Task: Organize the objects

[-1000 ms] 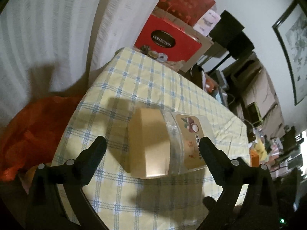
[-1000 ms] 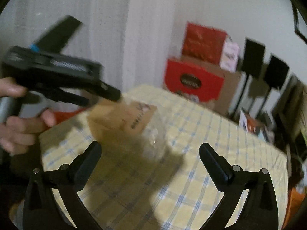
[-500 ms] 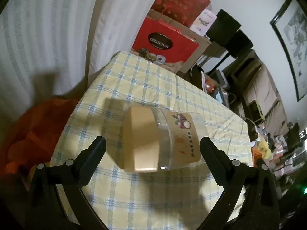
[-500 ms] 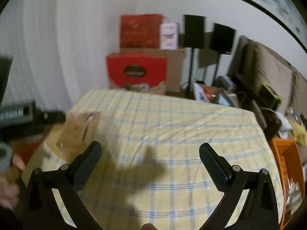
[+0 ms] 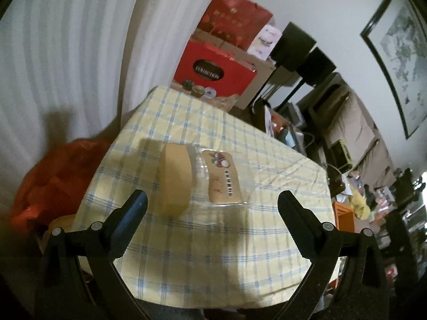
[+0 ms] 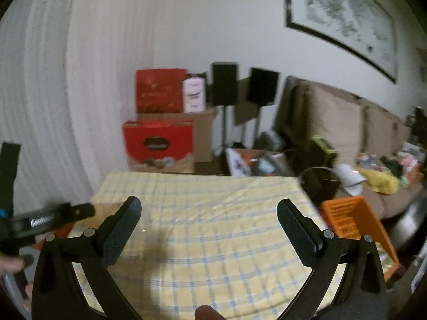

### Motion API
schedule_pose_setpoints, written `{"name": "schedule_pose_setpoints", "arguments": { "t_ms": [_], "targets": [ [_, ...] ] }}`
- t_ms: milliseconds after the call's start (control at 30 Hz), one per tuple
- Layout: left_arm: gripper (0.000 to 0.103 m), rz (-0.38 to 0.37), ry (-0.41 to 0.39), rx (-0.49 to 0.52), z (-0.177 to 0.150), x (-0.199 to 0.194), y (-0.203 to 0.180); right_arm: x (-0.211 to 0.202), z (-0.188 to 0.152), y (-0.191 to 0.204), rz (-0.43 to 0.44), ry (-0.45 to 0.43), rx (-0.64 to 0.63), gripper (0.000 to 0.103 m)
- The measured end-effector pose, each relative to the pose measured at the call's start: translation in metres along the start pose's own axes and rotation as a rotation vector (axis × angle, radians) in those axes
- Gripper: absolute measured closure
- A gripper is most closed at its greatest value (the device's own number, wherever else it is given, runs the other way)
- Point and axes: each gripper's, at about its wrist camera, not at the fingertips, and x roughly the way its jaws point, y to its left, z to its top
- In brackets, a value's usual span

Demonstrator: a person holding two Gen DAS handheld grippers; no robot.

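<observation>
A clear plastic jar (image 5: 213, 178) with a tan lid (image 5: 174, 181) and a fruit label lies on its side on the table's yellow checked cloth (image 5: 213, 253). My left gripper (image 5: 212, 200) is open, its fingertips just short of the jar and not touching it. My right gripper (image 6: 208, 206) is open over the same cloth (image 6: 213, 240) with nothing between its fingers. In the right wrist view the left gripper's body (image 6: 50, 220) reaches in from the left, held by a hand (image 6: 9, 262). There the jar is only a blurred tan patch (image 6: 106, 207).
An orange bag (image 5: 53, 176) slumps off the table's left side. An orange crate (image 6: 355, 224) stands by its right edge. Behind the table are red gift boxes (image 6: 160, 144), a cardboard box, two black speakers (image 6: 224, 84), a sofa (image 6: 333, 122) and floor clutter.
My left gripper has drawn back and up from the jar, which now lies farther ahead of its open fingers. My right gripper has swung right, away from the jar, toward the room.
</observation>
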Motion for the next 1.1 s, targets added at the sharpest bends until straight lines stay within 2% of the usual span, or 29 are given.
{"name": "schedule_pose_setpoints", "arguments": {
  "t_ms": [100,200,267,333,467,567,633,800,867,1000,1100],
  "targets": [
    [0.005,-0.012,-0.020,0.006,0.001,-0.014,-0.006,-0.018,0.013,0.003,-0.080,0.028,-0.009,0.000],
    [0.005,-0.024,-0.039,0.007,0.003,-0.026,-0.011,-0.030,0.021,0.019,-0.183,0.040,-0.135,0.000],
    [0.005,-0.035,-0.046,0.008,0.004,-0.032,-0.014,-0.031,0.022,0.022,-0.193,0.075,-0.143,0.000],
    [0.005,-0.036,-0.051,0.015,0.004,-0.036,-0.017,-0.031,0.022,0.015,-0.123,0.121,-0.089,0.000],
    [0.005,-0.042,-0.045,0.020,0.003,-0.037,-0.020,-0.036,0.021,0.002,-0.084,0.107,0.008,0.000],
    [0.005,-0.024,-0.048,0.028,0.002,-0.038,-0.021,-0.040,0.024,-0.005,0.001,0.107,0.029,0.000],
    [0.005,-0.014,-0.045,0.032,0.001,-0.036,-0.022,-0.043,0.023,-0.013,0.082,0.094,0.077,0.000],
    [0.005,-0.013,-0.030,0.027,-0.003,-0.029,-0.018,-0.038,0.014,-0.032,0.397,0.072,0.197,0.000],
    [0.005,-0.012,-0.022,0.024,-0.004,-0.026,-0.016,-0.035,0.013,-0.036,0.452,0.092,0.234,0.000],
    [0.005,-0.014,-0.014,0.016,-0.005,-0.021,-0.013,-0.029,0.014,-0.038,0.478,0.110,0.261,0.000],
    [0.005,-0.011,-0.011,0.013,-0.007,-0.017,-0.011,-0.038,0.014,-0.036,0.483,0.036,0.232,0.000]
  ]
}}
